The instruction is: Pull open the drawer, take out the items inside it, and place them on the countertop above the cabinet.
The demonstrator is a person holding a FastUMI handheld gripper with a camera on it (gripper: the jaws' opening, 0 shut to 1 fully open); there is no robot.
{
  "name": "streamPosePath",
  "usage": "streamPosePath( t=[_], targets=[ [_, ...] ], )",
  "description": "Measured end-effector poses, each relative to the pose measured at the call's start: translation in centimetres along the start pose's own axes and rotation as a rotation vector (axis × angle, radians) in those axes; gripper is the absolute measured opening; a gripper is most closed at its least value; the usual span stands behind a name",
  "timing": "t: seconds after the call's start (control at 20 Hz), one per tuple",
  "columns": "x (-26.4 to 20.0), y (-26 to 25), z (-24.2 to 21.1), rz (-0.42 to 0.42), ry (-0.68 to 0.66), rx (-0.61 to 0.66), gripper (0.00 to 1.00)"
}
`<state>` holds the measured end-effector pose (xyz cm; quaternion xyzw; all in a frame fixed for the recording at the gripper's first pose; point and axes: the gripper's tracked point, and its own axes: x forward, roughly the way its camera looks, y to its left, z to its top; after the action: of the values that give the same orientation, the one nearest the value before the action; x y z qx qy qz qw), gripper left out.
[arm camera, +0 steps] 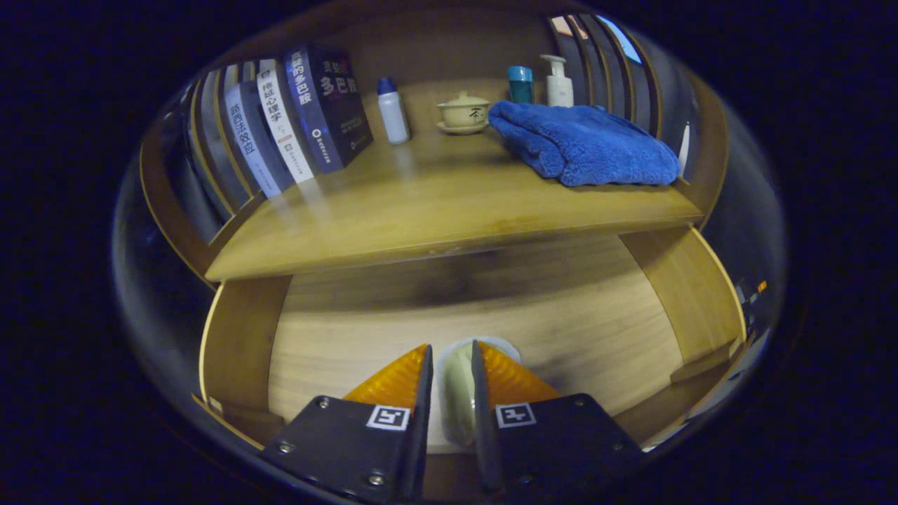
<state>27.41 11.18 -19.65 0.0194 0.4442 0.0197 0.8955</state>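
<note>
In the gripper view the claw (452, 393) was clamped on a pale rounded item (456, 386) between its fingers, low over the open drawer (491, 315). With so narrow a hold, I judged it might slip or knock the counter (435, 203) edge beyond the claw when lifted.

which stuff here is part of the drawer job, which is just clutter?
Job:
- open drawer
- pale round item, gripped between the fingers
- gripper, shut on it
- countertop, the drop spot

Clutter on the countertop:
- books
- white bottle with blue cap
- lidded cup on saucer
- teal-capped container
- pump bottle
- blue towel
</note>
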Motion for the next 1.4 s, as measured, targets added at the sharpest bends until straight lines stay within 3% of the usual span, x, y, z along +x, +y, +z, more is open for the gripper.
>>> streamPosePath(
  t=[0.2,0.75,0.8,0.85,1.25,1.4],
  targets=[
    [0.0,-0.6,0.2,-0.084,0.014,-0.029,0.30],
    [-1.3,-1.8,0.6,-0.189,0.039,-0.081,0.31],
    [-1.4,-1.9,0.8,-0.192,0.032,-0.076,0.47],
    [-1.4,-2.0,0.6,-0.199,0.037,-0.072,0.50],
    [1.0,-2.8,-2.5,-0.207,0.158,-0.074,0.51],
    [0.1,-2.9,-1.9,-0.210,0.130,-0.092,0.18]
  ],
)
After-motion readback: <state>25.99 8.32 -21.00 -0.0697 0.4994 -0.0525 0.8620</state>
